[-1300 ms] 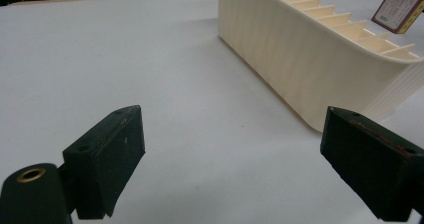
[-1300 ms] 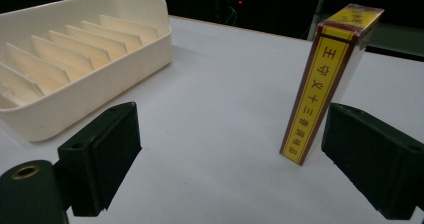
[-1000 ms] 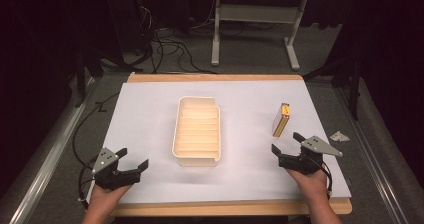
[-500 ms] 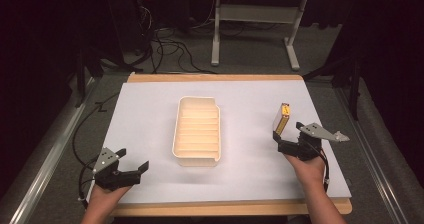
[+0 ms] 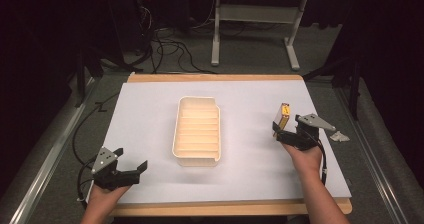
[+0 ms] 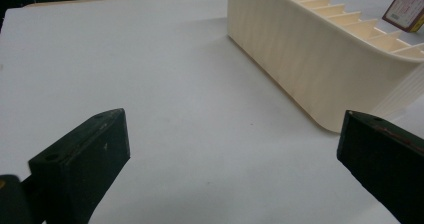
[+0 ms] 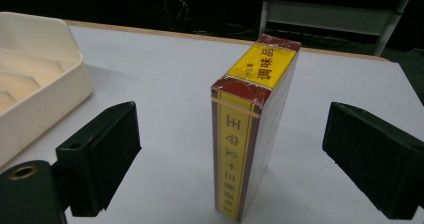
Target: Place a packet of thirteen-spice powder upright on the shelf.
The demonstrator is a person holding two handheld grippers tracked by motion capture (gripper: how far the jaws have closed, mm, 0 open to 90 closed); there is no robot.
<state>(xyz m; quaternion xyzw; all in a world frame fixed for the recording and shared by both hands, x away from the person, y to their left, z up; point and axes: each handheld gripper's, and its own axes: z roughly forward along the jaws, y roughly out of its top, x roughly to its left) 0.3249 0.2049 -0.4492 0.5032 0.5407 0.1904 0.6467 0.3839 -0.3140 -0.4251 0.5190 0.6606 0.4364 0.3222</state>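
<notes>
White table [image 5: 150,114]: both tools agape, right tool [image 5: 286,134] straddling upright box [image 5: 284,116].

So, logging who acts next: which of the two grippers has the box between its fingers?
The right gripper: its open fingers flank the upright yellow-and-red box. The left gripper faces bare white table.

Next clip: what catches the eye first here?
The cream ribbed tray at the middle of the white table stands out first. Next is the yellow and red box standing upright to its right, between the open jaws of the right tool. The left tool sits open near the front left corner.
</notes>
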